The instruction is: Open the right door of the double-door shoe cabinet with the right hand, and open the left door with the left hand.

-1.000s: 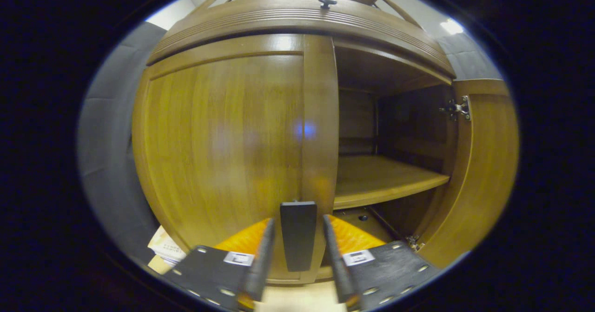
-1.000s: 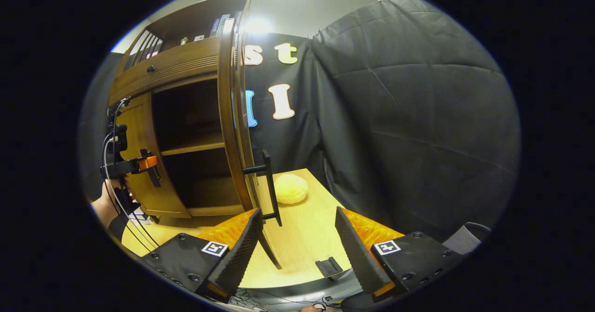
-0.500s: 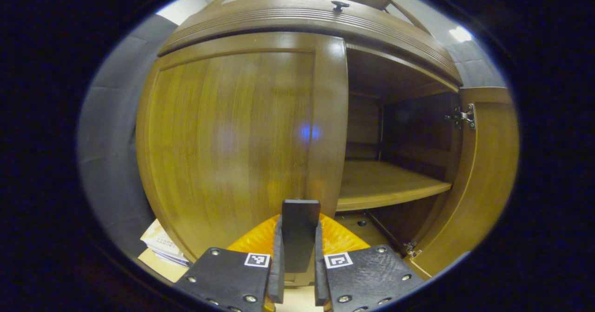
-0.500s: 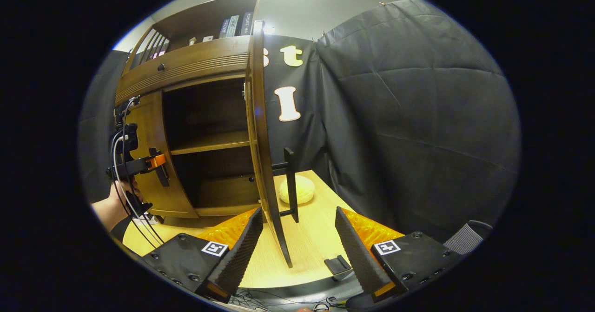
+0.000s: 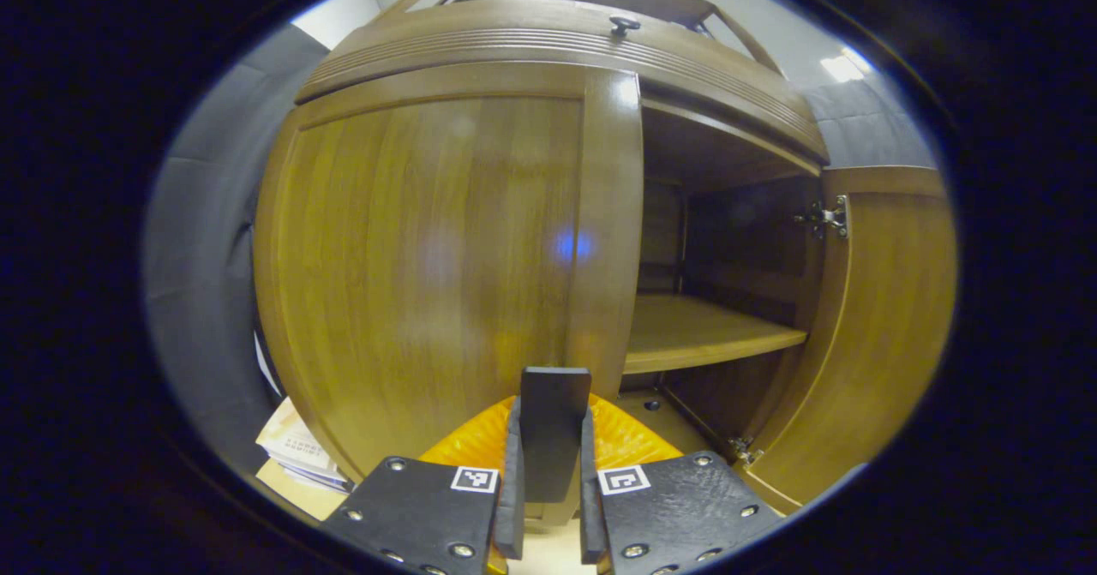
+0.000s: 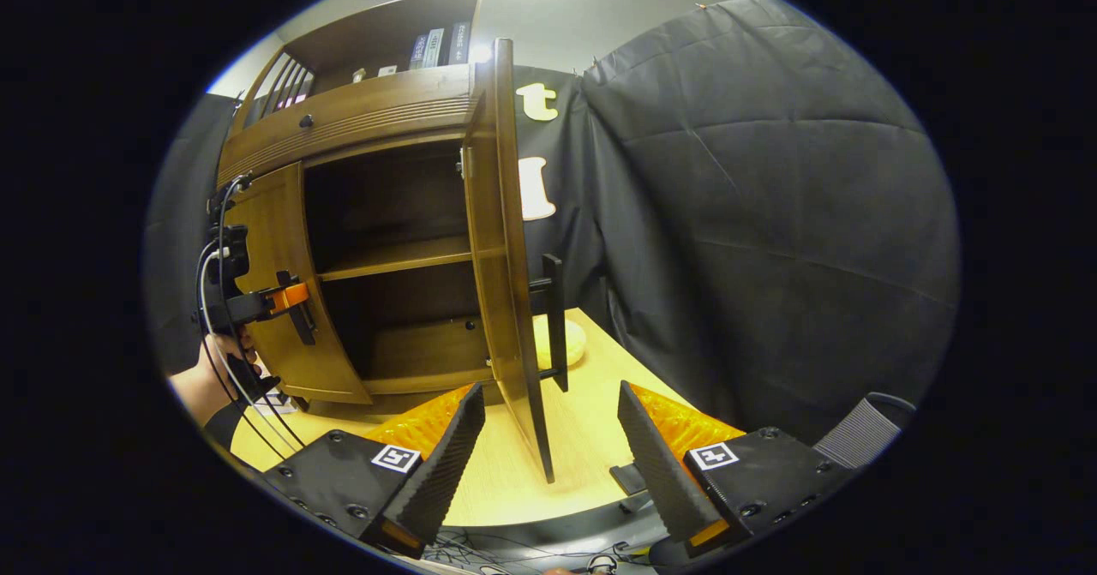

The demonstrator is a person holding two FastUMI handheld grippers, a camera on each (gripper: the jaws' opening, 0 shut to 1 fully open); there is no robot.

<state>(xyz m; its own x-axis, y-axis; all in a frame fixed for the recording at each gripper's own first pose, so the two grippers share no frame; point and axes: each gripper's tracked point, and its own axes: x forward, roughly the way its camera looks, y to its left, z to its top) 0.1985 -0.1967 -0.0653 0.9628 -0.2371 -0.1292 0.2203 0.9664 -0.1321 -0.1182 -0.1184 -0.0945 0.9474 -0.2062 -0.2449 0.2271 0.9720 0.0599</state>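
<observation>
Now the left gripper has clamped on the left door's handle, where a second ago its fingers stood apart. The right gripper hangs released; beyond it the right door stands swung out, so only the left door needs pulling

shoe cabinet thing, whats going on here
A person with a claw in each hand is opening the double-door shoe cabinet. Its right door already stands swung out, and the right claw hangs open and off it. The left claw is shut on the left door's handle; the left door looks closed.
</observation>
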